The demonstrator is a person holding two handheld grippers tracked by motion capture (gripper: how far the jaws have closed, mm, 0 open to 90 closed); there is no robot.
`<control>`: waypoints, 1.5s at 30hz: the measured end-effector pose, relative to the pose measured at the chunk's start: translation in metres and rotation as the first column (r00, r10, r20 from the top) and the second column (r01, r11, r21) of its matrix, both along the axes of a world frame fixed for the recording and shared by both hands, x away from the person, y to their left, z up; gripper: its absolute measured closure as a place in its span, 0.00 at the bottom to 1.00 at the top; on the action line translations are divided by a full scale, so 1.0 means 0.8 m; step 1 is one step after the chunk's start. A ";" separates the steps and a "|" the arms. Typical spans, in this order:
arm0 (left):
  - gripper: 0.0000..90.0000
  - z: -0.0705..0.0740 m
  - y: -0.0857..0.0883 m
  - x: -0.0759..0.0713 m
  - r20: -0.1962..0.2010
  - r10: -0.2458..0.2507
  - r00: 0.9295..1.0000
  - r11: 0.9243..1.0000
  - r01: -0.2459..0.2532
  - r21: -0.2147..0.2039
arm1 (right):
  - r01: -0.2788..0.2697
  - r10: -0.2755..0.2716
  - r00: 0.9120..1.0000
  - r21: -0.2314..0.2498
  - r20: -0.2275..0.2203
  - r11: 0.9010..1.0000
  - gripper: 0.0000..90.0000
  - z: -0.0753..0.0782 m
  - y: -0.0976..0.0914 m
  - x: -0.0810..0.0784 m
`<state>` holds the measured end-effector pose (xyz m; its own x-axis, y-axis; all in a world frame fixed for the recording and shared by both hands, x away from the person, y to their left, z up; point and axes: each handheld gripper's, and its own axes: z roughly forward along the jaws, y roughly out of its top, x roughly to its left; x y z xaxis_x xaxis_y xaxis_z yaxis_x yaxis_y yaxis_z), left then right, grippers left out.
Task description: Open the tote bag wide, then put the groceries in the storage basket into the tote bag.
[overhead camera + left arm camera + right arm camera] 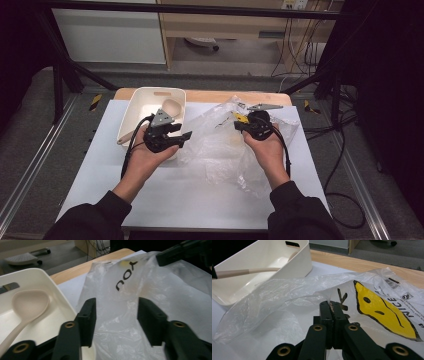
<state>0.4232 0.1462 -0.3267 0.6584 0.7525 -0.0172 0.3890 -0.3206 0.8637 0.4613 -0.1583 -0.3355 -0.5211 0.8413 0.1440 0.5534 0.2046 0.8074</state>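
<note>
"nice" on plastic bag (402,307)

From up high we look forward and down at the whole table (165,200), our two gripper cameras sit low and close, both see the plastic bag (155,295) and white tray (294,262).

Black sleeves (100,215) are worn; black grippers (167,136) with brass-ringed screws (318,327), grey plates (162,118) and black cables (131,145) are seen.

Bright centre, dark surroundings, soft focus throughout.
Overhead light falls evenly on the white surface (200,200), leaving faint shadows; the room's sides sink into black. The plastic bag (225,145) shows mild glare. Both gripper views are grainy, their near black parts blurred.
</note>
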 end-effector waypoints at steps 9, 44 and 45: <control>0.15 0.003 0.022 0.016 -0.020 0.050 0.999 0.998 -0.051 -0.029 | -0.029 0.029 1.000 -0.015 -0.009 0.999 1.00 -0.001 0.001 -0.002; 0.09 0.014 0.125 0.038 -0.046 0.157 0.986 0.987 -0.158 -0.016 | -0.061 0.060 0.998 -0.011 -0.021 0.998 1.00 -0.001 0.005 -0.009; 0.09 0.013 0.127 0.038 -0.048 0.154 0.987 0.988 -0.155 -0.015 | -0.062 0.062 0.998 -0.011 -0.021 0.998 1.00 -0.001 0.005 -0.009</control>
<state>0.4535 0.2475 -0.3160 0.5322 0.8445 -0.0604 0.4729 -0.2373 0.8486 0.4538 -0.1547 -0.3362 -0.5692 0.8092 0.1453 0.5559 0.2486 0.7932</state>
